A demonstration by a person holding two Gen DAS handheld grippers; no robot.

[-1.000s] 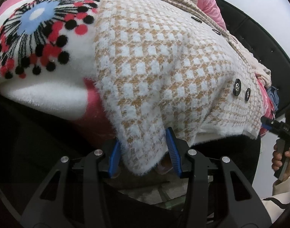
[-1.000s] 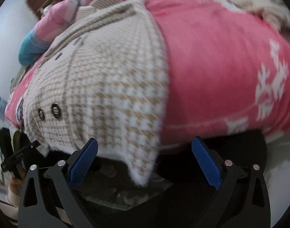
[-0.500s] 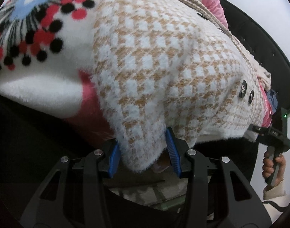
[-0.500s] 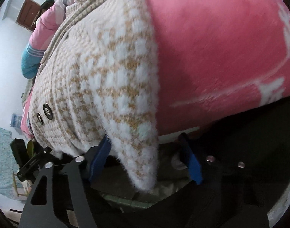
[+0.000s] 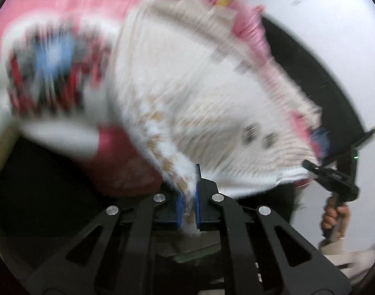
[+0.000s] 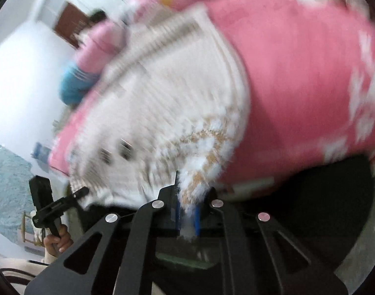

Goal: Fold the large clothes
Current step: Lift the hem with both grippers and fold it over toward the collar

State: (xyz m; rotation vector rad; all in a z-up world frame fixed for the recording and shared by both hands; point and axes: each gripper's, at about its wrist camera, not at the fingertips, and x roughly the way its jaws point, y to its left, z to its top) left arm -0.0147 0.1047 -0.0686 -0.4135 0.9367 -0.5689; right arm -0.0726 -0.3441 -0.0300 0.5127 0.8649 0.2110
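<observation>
A fuzzy white-and-tan houndstooth coat (image 5: pixel 199 98) with dark buttons lies on a pink bedspread; both views are motion-blurred. My left gripper (image 5: pixel 187 204) is shut on one bottom corner of the coat's hem, which pokes out between the blue pads (image 5: pixel 179 209). My right gripper (image 6: pixel 187 216) is shut on the other bottom corner of the coat (image 6: pixel 163 123). Each gripper shows in the other's view: the right one, hand-held, at the left wrist view's right edge (image 5: pixel 335 179), the left one at the right wrist view's lower left (image 6: pixel 52 206).
A white blanket with a red, black and blue flower print (image 5: pixel 52 73) lies left of the coat. The pink bedspread (image 6: pixel 298 86) covers the bed to the right. A blue-cuffed pink garment (image 6: pixel 74 88) lies at the far end. The dark bed frame (image 5: pixel 40 196) runs below.
Both grippers have closed on the coat's bottom corners; the right one was wide open a second ago. Both views now blur and the coat shifts, as the hem moves.
</observation>
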